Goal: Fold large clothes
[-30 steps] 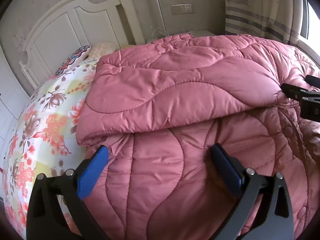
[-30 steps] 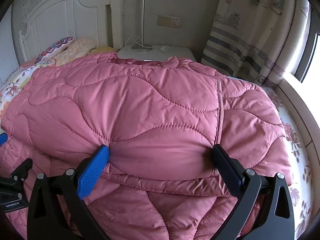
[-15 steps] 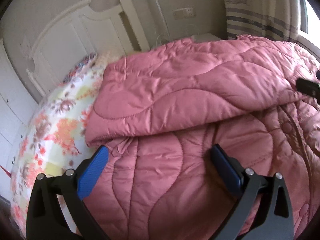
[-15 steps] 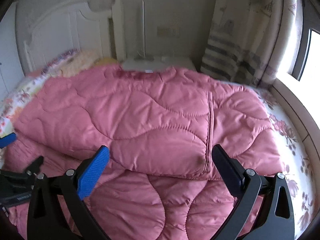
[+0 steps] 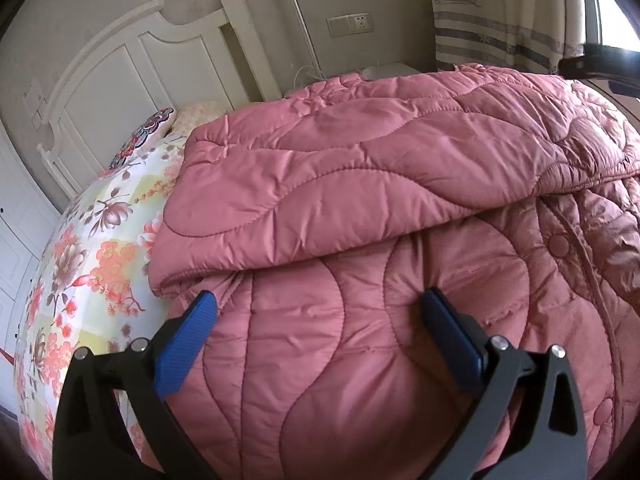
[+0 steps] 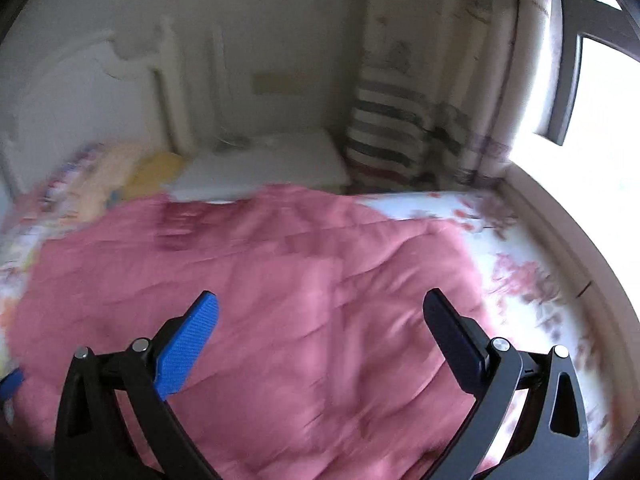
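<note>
The pink quilted coat (image 5: 360,208) lay spread across the floral bedsheet (image 5: 92,248), its upper part doubled over the lower, the folded edge running across the middle of the left wrist view. A snap button (image 5: 558,245) showed on the lower layer at right. The left gripper (image 5: 320,320) hovered low over that lower layer, its 2 fingers spread wide, gripping nothing. The right gripper (image 6: 320,316) was spread wide too and empty, above the coat (image 6: 248,300); that view was badly blurred. Behind the bed stood the white headboard (image 5: 132,68), with a patterned pillow (image 5: 146,136) at its foot, a wall socket (image 5: 352,24) and a striped curtain (image 5: 496,32) beyond.
</note>
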